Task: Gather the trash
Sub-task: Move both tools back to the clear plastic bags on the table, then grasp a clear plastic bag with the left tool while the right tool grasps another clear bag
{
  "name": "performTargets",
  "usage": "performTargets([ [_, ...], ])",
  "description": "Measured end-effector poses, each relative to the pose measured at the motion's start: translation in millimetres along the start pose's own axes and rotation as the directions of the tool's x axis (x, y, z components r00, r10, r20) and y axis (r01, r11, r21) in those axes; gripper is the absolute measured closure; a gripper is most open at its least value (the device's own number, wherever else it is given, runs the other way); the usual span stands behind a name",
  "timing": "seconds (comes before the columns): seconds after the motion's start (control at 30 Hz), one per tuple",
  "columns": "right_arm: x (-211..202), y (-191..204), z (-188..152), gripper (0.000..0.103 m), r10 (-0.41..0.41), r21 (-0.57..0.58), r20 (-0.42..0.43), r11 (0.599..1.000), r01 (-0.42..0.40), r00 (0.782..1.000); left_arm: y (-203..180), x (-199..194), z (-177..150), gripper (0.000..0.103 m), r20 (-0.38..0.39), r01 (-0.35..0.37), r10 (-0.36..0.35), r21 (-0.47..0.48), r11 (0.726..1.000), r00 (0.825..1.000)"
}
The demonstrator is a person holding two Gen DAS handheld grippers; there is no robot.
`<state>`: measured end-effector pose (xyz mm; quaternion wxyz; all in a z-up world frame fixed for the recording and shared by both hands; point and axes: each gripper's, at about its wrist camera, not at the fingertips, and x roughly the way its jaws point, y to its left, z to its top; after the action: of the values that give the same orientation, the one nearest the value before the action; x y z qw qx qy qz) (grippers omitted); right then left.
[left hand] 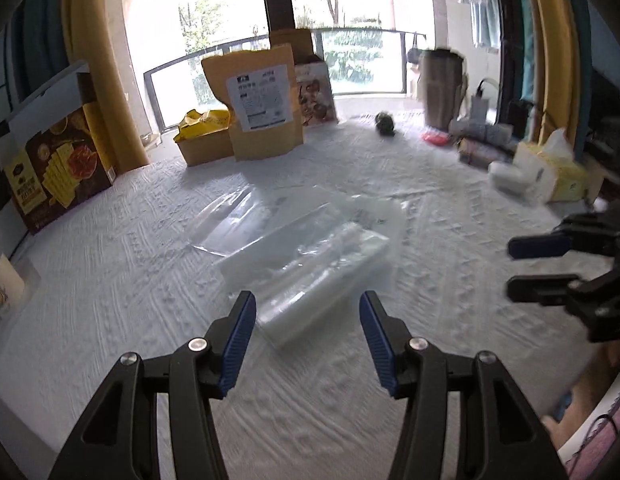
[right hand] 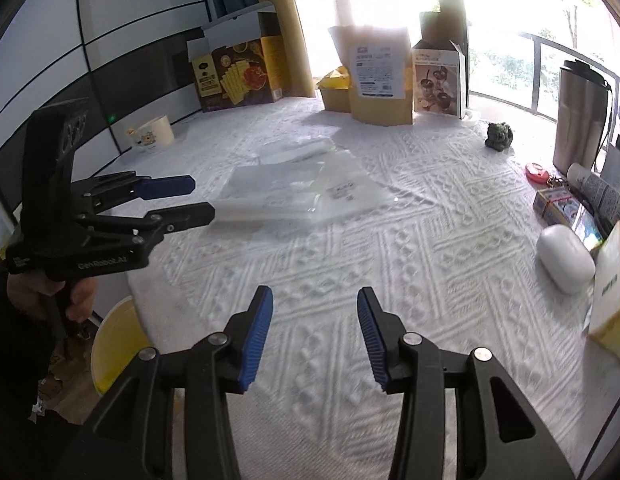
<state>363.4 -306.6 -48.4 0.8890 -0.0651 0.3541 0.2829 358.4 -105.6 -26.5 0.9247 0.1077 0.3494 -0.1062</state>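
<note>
Several clear plastic bags [left hand: 302, 248] lie flat and overlapping on the white textured tablecloth [left hand: 110, 280], near the table's middle. My left gripper [left hand: 306, 300] hovers just short of the nearest bag, jaws open, nothing pressed between the blue pads. In the right wrist view the same bags [right hand: 294, 192] lie ahead and to the left, and the left gripper [right hand: 202, 199] reaches their near left edge; I cannot tell if it touches. My right gripper [right hand: 314, 294] stands open over bare cloth, well short of the bags. It shows at the right edge in the left wrist view [left hand: 513, 268].
Along the back stand a snack box [left hand: 58, 168], a brown paper bag [left hand: 262, 108], a carton with a yellow bag [left hand: 202, 132] and a printed box [left hand: 315, 94]. A figurine [right hand: 498, 136], steel flask [right hand: 581, 116], white case [right hand: 565, 260], tissue box [left hand: 557, 172] and mug [right hand: 152, 134] line the sides.
</note>
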Motion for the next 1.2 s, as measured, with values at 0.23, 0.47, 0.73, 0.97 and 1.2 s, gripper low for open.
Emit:
performTargets([
  [0.23,11.2,-0.7,10.6,0.061,-0.014,-0.014,-0.014,1.000,0.014,1.000,-4.0,31.2,8.2,0.048,-0.046,-0.008,0.013,0.106,0.994,0.999],
  [0.47,17.6,-4.9,16.9,0.058,-0.053,-0.029,-0.046,0.998,0.052,0.998,-10.5,52.9,14.7,0.048,-0.076,0.000,0.015,0.198,0.980,0.997],
  [0.73,25.0,-8.8,30.7,0.056,-0.086,-0.048,-0.067,0.995,0.083,0.994,10.5,59.6,15.6,0.075,-0.088,0.145,-0.136,0.114,0.983,0.987],
  [0.97,42.9,-21.1,55.0,0.052,-0.091,-0.022,-0.086,0.996,0.090,0.992,32.9,43.0,10.9,0.101,-0.006,0.101,-0.101,0.004,0.995,0.995],
  [1.2,81.6,-38.6,73.1,0.051,-0.044,0.068,-0.148,0.996,0.055,0.988,79.1,28.5,-1.1,0.102,0.040,0.090,-0.085,-0.133,0.987,0.996],
])
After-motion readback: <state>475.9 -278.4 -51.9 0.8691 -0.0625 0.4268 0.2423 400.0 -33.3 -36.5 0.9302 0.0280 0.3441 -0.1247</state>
